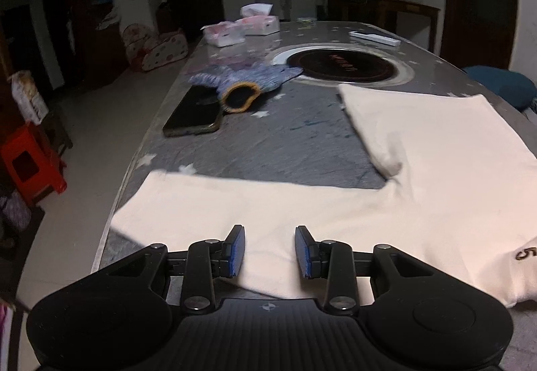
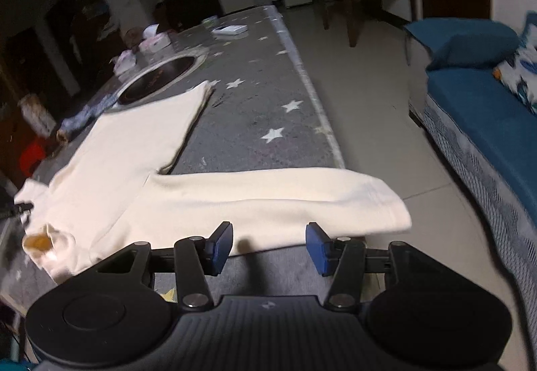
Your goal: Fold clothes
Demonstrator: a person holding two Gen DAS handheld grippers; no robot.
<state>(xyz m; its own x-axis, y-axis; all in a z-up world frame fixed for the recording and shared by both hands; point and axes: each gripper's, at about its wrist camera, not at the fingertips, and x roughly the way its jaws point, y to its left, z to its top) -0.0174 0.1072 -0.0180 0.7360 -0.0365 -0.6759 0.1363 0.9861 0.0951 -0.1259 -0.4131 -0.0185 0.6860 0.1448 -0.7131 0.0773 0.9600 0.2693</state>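
Observation:
A cream long-sleeved top (image 1: pixel 419 149) lies spread flat on the grey star-print table (image 1: pixel 268 143). In the left wrist view one sleeve (image 1: pixel 214 206) stretches toward the table's left edge. My left gripper (image 1: pixel 270 250) is open and hovers just over that sleeve's near edge, holding nothing. In the right wrist view the top (image 2: pixel 134 149) lies at the left and its other sleeve (image 2: pixel 268 196) runs right, its cuff hanging past the table edge. My right gripper (image 2: pixel 269 248) is open and empty, just short of that sleeve's near edge.
A dark phone (image 1: pixel 196 112) and a blue knitted glove (image 1: pixel 248 82) lie at the table's left. A round inset hotplate (image 1: pixel 342 65) sits mid-table, with tissue packs (image 1: pixel 225 34) behind. A red stool (image 1: pixel 30 163) stands left; a blue sofa (image 2: pixel 486 109) stands right.

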